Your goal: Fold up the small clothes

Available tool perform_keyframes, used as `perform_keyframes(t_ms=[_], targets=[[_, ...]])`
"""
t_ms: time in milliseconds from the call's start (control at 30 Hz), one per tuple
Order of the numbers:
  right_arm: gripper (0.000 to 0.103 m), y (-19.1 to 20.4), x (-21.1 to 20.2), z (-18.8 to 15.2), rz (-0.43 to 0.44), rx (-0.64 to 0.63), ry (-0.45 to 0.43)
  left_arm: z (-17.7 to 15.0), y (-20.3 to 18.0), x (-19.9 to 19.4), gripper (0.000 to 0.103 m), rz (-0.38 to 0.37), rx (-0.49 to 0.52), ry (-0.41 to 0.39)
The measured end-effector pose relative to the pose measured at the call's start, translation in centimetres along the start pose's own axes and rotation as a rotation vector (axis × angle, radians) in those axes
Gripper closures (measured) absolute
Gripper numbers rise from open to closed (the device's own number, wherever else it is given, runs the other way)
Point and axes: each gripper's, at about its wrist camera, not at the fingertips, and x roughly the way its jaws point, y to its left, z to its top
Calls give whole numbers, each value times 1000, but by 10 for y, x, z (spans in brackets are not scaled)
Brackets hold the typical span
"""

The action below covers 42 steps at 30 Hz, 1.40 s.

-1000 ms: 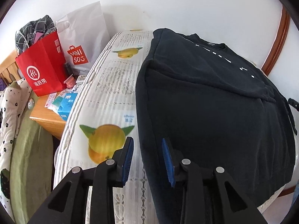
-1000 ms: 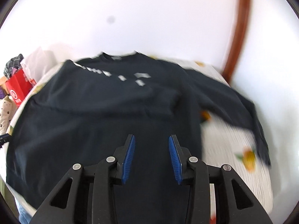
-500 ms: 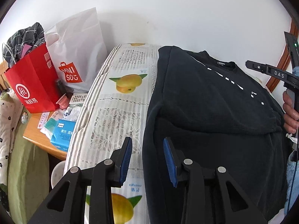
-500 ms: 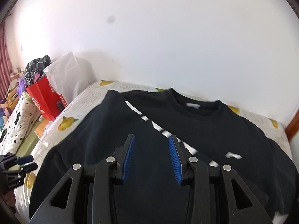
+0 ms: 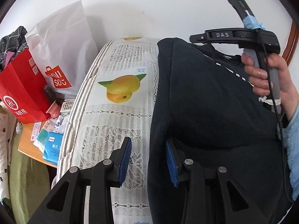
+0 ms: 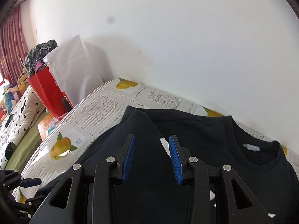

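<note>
A black sweatshirt lies flat on a table with a fruit-print cloth, its collar toward the wall. One sleeve is folded across its chest. My left gripper hovers open over the sweatshirt's left edge, one finger above the cloth and one above the garment, with nothing pressed between the pads. My right gripper stands open above the folded sleeve near the left shoulder of the sweatshirt, holding nothing. A hand grips the right tool's handle. The left gripper's fingers show at the lower left.
A red paper bag and a white shopping bag stand left of the table by the wall. A low wooden side table carries tissue packs and small items. A bed with a spotted quilt lies farther left.
My right gripper swung left across the sweatshirt, from the right sleeve side to the left shoulder. My left gripper slid along the garment's left edge toward the wall. Both stayed open.
</note>
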Motion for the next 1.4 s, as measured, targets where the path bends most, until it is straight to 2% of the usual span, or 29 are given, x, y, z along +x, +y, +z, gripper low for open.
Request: perform_keyframes(t_ms=[200, 267, 300, 333, 367, 433, 567, 633, 867, 967, 1033, 1100, 1200, 1300, 1400], targets=[[66, 3, 46, 26, 87, -3, 40, 4, 1, 5, 69, -18, 15, -10], [66, 4, 60, 29, 83, -10, 49, 4, 0, 6, 73, -27, 30, -10], [71, 5, 64, 29, 88, -16, 52, 5, -1, 6, 75, -31, 36, -15], [88, 7, 66, 30, 99, -24, 51, 5, -2, 6, 85, -36, 43, -20], [91, 9, 67, 30, 104, -33, 43, 5, -3, 5, 95, -41, 46, -28], [94, 13, 62, 32, 120, -63, 12, 3, -1, 3, 97, -38, 41, -39], [95, 19, 42, 43, 189, -67, -90, 0, 10, 0, 98, -41, -1, -41], [95, 22, 41, 48, 204, -64, -104, -1, 16, 1, 98, -58, -34, -29], [94, 34, 107, 39, 135, -43, 31, -2, 21, 8, 97, -59, -51, -6], [90, 32, 115, 36, 124, -24, 54, -2, 21, 9, 95, -58, -51, -1], [77, 29, 107, 39, 116, -8, 57, -2, 20, 8, 95, -46, -46, -3], [72, 24, 89, 43, 106, 8, 51, -3, 18, 7, 94, -40, -41, 2], [67, 10, 53, 37, 69, 24, 13, -3, 16, 1, 91, -38, -33, 6], [66, -6, 13, 14, 8, 11, 15, -4, 14, -7, 87, -50, -41, 4], [64, -32, -37, -23, -80, 15, 19, -6, 6, -20, 72, -50, -39, -16]])
